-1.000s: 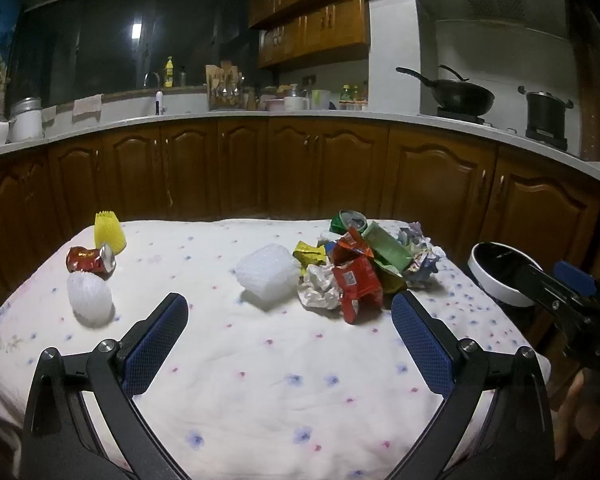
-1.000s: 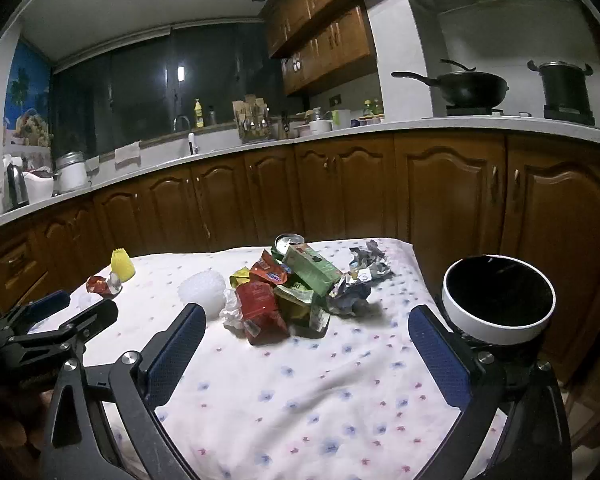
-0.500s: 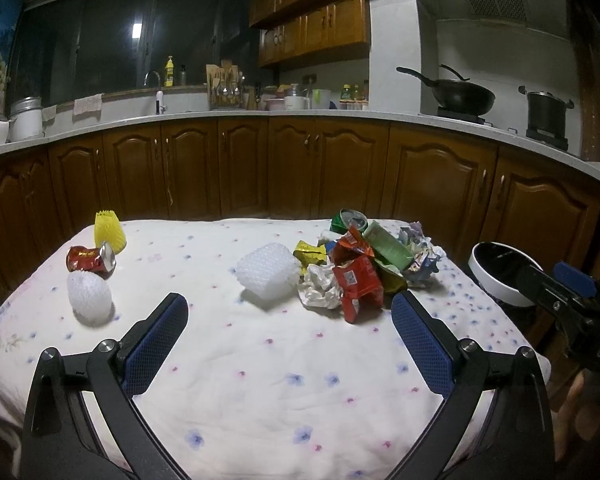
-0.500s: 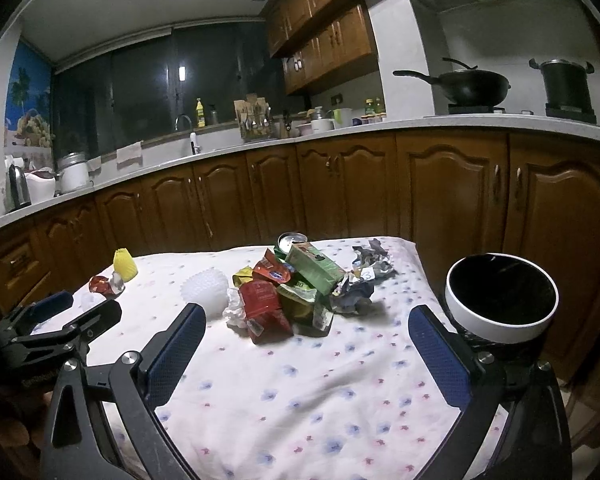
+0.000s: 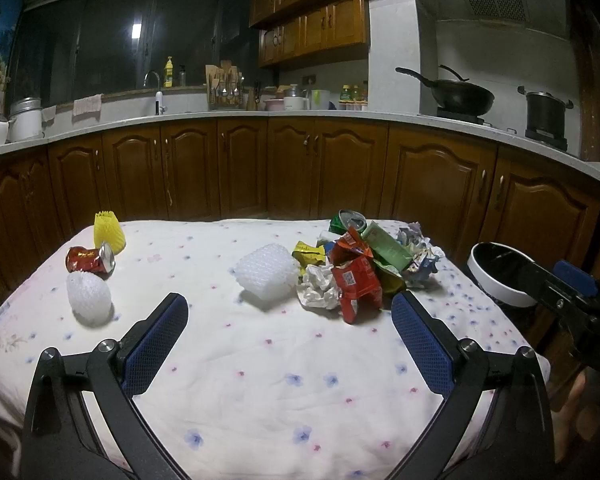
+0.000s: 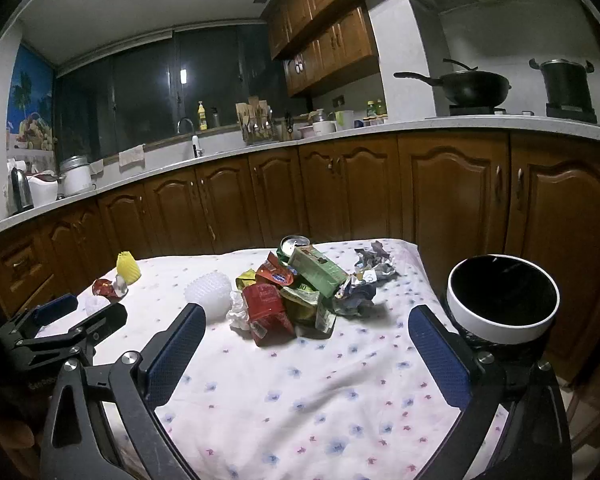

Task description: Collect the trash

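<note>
- The trash pile point(image 5: 360, 268) sits toward the far right part of the table point(image 5: 260, 360), which is covered in a white cloth with small flowers
- In that pile a crushed red carton point(image 5: 354, 284) lies nearest me, touching a crumpled white paper point(image 5: 318, 290) on its left
- A green carton point(image 6: 318, 270) lies tilted across the top of the heap, a green can point(image 5: 348, 220) lies on its side behind it, and a yellow wrapper point(image 5: 308, 251) and crumpled foil-like paper point(image 6: 370, 266) fill the edges
- A white foam fruit net point(image 5: 266, 276) lies just left of the pile, close to the white paper
- Well apart on the far left are a second white foam net point(image 5: 89, 298), a dented red can point(image 5: 90, 259) on its side, and a yellow foam net point(image 5: 108, 230) standing behind the can
- The bin point(image 6: 502, 298), white-rimmed with a dark inside, stands off the table's right edge
- My left tongs point(image 5: 286, 322) hover over the near part of the table, spread wide with nothing between the blue pads
- My right tongs point(image 6: 306, 330) are also spread wide and empty, pointing at the pile, the bin just beyond the right finger
- Wooden kitchen cabinets point(image 5: 300, 172) run behind the table
</note>
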Demonstrator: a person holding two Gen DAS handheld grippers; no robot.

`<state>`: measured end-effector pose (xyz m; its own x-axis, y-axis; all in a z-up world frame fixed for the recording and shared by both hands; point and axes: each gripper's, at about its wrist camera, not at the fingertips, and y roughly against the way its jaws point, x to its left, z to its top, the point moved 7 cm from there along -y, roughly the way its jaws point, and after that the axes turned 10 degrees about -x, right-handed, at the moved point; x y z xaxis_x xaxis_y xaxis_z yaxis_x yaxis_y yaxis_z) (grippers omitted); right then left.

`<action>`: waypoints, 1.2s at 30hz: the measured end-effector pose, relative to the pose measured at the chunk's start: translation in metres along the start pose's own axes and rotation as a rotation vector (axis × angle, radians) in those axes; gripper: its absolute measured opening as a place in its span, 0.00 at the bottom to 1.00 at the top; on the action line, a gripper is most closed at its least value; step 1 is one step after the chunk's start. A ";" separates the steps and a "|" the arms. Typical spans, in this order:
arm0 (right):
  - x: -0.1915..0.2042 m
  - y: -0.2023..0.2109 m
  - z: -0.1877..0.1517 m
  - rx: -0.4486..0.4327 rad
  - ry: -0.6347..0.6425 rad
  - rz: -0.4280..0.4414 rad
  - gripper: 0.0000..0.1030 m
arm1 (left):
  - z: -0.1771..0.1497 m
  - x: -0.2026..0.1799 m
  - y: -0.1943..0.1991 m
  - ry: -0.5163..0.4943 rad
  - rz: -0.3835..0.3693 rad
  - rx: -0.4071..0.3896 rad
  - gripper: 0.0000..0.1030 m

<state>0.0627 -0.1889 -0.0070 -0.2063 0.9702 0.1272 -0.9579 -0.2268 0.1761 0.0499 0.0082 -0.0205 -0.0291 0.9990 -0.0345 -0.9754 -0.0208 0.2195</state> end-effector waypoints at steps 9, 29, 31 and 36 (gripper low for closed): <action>0.001 0.000 0.000 0.000 -0.001 0.000 0.99 | 0.000 0.000 0.000 0.000 -0.002 -0.001 1.00; 0.000 0.001 0.000 0.004 -0.007 0.002 0.99 | -0.001 -0.004 -0.005 -0.005 -0.009 0.008 1.00; 0.001 0.000 -0.002 0.012 -0.010 0.008 0.99 | -0.002 -0.005 -0.009 -0.001 -0.012 0.019 1.00; 0.001 -0.012 -0.005 0.046 -0.007 0.034 0.99 | -0.009 0.003 -0.028 0.014 -0.008 0.061 1.00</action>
<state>0.0729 -0.1850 -0.0141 -0.2368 0.9614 0.1404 -0.9403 -0.2631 0.2160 0.0753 0.0116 -0.0352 -0.0247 0.9984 -0.0504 -0.9604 -0.0097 0.2784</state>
